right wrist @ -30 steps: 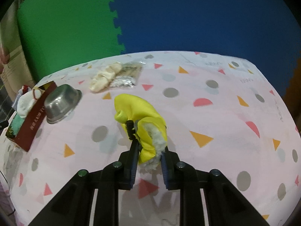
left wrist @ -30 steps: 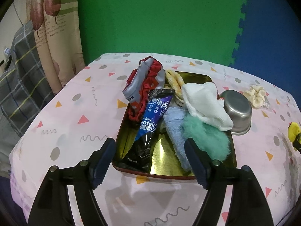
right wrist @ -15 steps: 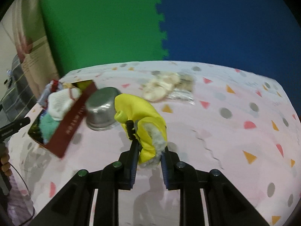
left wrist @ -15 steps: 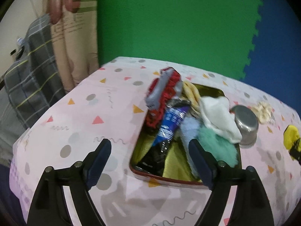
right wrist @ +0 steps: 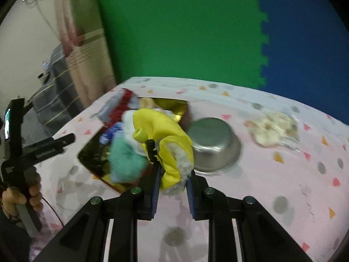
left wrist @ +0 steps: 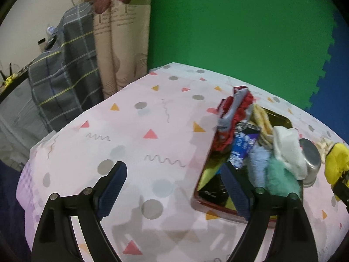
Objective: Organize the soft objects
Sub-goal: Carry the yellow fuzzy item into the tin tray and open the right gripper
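Right tongs (right wrist: 171, 191) are clamped on the yellow glove (right wrist: 168, 144), carried above the tabletop (right wrist: 261, 185) near the tin (right wrist: 91, 152), which sits at nine o'clock of the bowl (right wrist: 212, 144). It looks light, floppy and fleece-lined, so the bunched cuff is the place to pinch. Left tongs (left wrist: 172, 187) have just been opening: wide apart, nothing between them.

Left black two-finger gripper (left wrist: 174, 193): ribbed blue pads, round silver screws. Right black two-finger gripper (right wrist: 172, 193): identical blue pads and screws.
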A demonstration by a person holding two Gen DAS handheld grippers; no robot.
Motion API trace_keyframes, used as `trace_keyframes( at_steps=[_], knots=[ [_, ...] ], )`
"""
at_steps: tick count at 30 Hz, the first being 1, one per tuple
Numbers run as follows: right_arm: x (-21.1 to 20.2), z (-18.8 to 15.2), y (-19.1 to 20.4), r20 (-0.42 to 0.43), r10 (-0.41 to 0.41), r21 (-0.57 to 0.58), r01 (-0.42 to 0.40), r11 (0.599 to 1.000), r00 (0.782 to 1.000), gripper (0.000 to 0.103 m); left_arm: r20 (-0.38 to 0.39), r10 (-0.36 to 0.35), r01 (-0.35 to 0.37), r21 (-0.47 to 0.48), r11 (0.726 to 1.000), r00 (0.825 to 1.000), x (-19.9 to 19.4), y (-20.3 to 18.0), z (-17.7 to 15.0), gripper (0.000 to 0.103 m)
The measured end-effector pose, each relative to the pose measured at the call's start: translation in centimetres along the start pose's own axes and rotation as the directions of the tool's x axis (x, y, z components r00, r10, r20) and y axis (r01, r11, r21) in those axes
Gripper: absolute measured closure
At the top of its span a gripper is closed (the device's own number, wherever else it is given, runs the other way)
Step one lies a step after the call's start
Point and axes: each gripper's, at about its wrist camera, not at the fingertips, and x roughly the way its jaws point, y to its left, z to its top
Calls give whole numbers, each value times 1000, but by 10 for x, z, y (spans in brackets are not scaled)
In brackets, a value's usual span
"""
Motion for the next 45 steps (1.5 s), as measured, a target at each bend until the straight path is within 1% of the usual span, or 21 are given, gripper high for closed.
trace_keyframes(
  at_steps=[4, 9, 14, 18, 22, 26, 27, 36, 40, 45],
  knots=[
    [16, 8, 33, -14, 57, -47, -57, 997, 998, 81, 3, 31, -31, -12, 999, 1000, 0, 7, 1, 17],
    [39, 12, 70, -52, 102, -107, -107, 989, 993, 81, -10, 37, -38, -47, 998, 999, 4, 17, 3, 16],
    [59, 11, 93, -91, 119, -135, -130, 982, 989, 81, -15, 38, -39, -68, 997, 999, 6, 23, 4, 16],
    [72, 10, 101, -115, 127, -135, -142, 981, 985, 81, -10, 41, -42, -75, 996, 999, 5, 24, 5, 15],
    [85, 8, 102, -140, 129, -130, -147, 981, 982, 81, -14, 32, -33, -85, 996, 999, 6, 25, 5, 15],
    [95, 5, 101, -162, 130, -105, -148, 983, 978, 77, -18, 30, -31, -76, 997, 999, 7, 24, 5, 15],
    [95, 4, 101, -162, 128, -104, -146, 984, 978, 74, -20, 31, -33, -72, 997, 999, 8, 23, 5, 15],
    [76, 9, 95, -117, 129, -100, -141, 985, 985, 58, -15, 28, -29, -66, 997, 999, 7, 20, 3, 15],
    [61, 11, 86, -83, 125, -90, -132, 987, 989, 57, -22, 23, -24, -61, 998, 1000, 8, 19, 3, 15],
    [43, 12, 60, -46, 99, -55, -102, 993, 994, 57, -7, 28, -28, -48, 998, 1000, 5, 16, 2, 15]
  ],
)
